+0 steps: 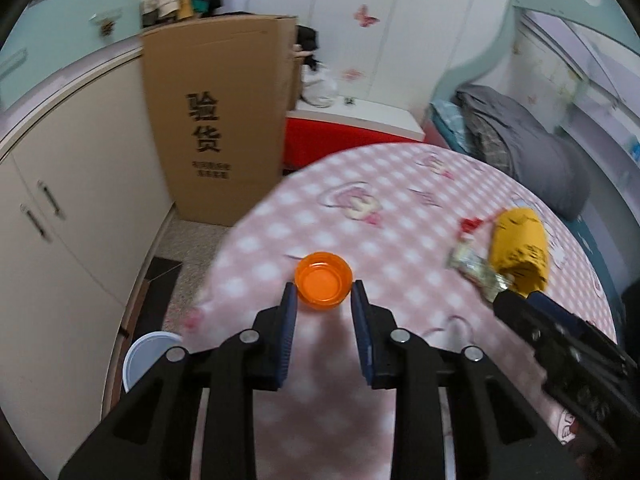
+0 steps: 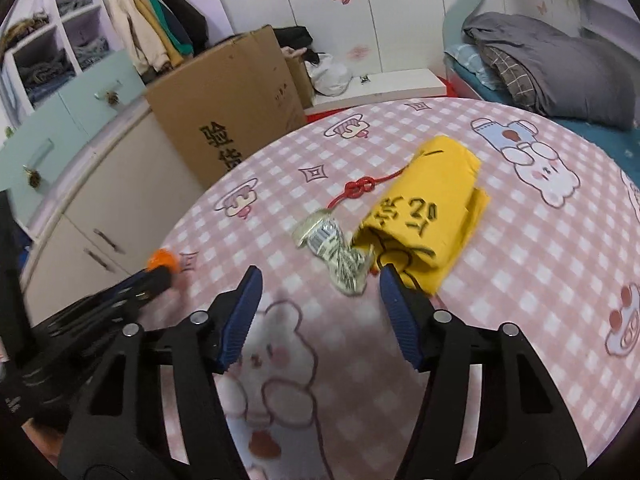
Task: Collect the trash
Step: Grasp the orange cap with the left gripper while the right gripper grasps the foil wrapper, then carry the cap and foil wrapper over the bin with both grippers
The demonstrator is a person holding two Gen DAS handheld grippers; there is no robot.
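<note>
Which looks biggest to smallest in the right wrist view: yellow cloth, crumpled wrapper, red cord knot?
1. yellow cloth
2. crumpled wrapper
3. red cord knot
All three lie close together on the tablecloth, so nearness hardly skews the order.

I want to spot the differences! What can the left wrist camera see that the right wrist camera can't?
Only the left wrist view shows the white bin on the floor below the table edge, and the open inside of the orange cap.

Only the right wrist view shows the shelves of folded clothes and the black writing on the yellow cloth.

Both show the crumpled wrapper, the red cord, the cardboard box and the pink checked tablecloth.
</note>
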